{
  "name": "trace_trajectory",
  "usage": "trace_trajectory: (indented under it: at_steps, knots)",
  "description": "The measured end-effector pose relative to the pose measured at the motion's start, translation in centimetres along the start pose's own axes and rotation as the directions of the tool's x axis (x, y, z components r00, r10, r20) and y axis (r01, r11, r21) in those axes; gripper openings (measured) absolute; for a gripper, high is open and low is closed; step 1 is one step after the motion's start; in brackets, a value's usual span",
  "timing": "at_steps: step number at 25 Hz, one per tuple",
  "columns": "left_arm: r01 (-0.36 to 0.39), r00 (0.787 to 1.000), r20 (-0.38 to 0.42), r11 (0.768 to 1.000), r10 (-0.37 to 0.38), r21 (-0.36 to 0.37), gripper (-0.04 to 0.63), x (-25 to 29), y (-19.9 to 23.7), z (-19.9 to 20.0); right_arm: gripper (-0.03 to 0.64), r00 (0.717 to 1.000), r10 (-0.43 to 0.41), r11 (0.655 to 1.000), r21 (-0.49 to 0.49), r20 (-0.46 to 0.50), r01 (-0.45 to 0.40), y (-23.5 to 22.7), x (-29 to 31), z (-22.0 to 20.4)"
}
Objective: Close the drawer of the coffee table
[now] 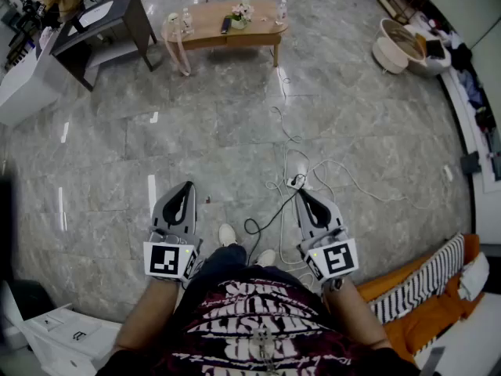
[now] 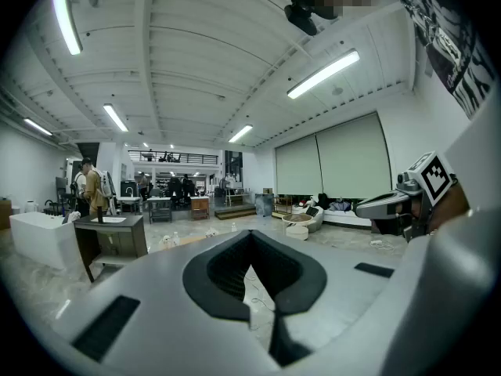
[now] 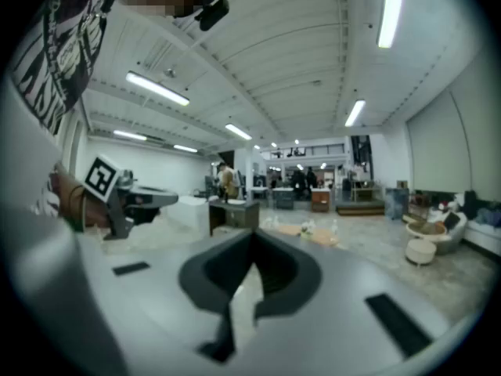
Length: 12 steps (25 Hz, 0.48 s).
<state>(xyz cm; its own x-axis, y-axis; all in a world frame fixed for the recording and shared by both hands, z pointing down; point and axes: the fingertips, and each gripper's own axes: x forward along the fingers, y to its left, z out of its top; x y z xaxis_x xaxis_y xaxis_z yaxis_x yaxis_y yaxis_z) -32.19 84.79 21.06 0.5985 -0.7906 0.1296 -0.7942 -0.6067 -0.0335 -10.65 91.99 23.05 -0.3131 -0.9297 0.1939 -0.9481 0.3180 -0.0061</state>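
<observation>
Forearms out from the bottom edge of the head view, one on each side of a dark patterned shirt (image 1: 250, 319). Left gripper (image 1: 187, 186) at 7 o'clock and right gripper (image 1: 300, 194) at 5 o'clock, both near level and tipped slightly down, noses toward 12 o'clock, well apart from each other. Jaws of both pressed together in the gripper views, tips meeting, nothing between them. Below them only grey stone floor (image 1: 196, 131), with white shoes (image 1: 228, 235) between the two tools and loose cables (image 1: 313, 171) just ahead of the right one.

Coffee table (image 1: 227, 36) far off at 12 o'clock, well apart from both grippers, with small bottles and flowers on top. Drawer impossible to judge: too small and too distant in every view to tell open from shut. Same table only a thin wooden strip beyond the jaws in both gripper views, blurred in the right one. Hands themselves hidden under the marker cubes (image 1: 170, 260); elbows and upper arms cut off at the bottom edge. Dark desk (image 1: 102, 22) at 10 o'clock, round seat (image 1: 395, 49) at 2 o'clock, orange sofa (image 1: 427, 288) at 4 o'clock, the last partly cropped.
</observation>
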Motion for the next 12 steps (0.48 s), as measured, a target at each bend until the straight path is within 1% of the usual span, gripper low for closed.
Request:
trace_trajectory:
  at_steps: [4, 7, 11, 12]
  knots:
    - [0.001, 1.0, -0.002, 1.0, -0.001, -0.008, 0.023, 0.8, 3.2, 0.7, 0.034, 1.0, -0.013, 1.0, 0.019, 0.018, 0.012, 0.8, 2.0, 1.3]
    - [0.004, 1.0, 0.009, 1.0, -0.004, -0.008, 0.023, 1.4, 4.7, 0.9, 0.034, 0.999, -0.029, 0.999, 0.037, 0.019, 0.028, 0.9, 3.2, 1.7]
    - [0.025, 0.999, 0.041, 1.0, -0.026, 0.015, 0.023, 2.3, 6.9, 1.7, 0.034, 0.999, -0.051, 0.998, 0.029, 0.012, 0.051, 1.2, 4.8, 2.9]
    - [0.026, 0.999, 0.047, 1.0, -0.027, 0.011, 0.023, 2.4, 7.6, 1.7, 0.034, 0.998, -0.057, 0.998, 0.026, 0.009, 0.056, 1.4, 5.3, 3.1]
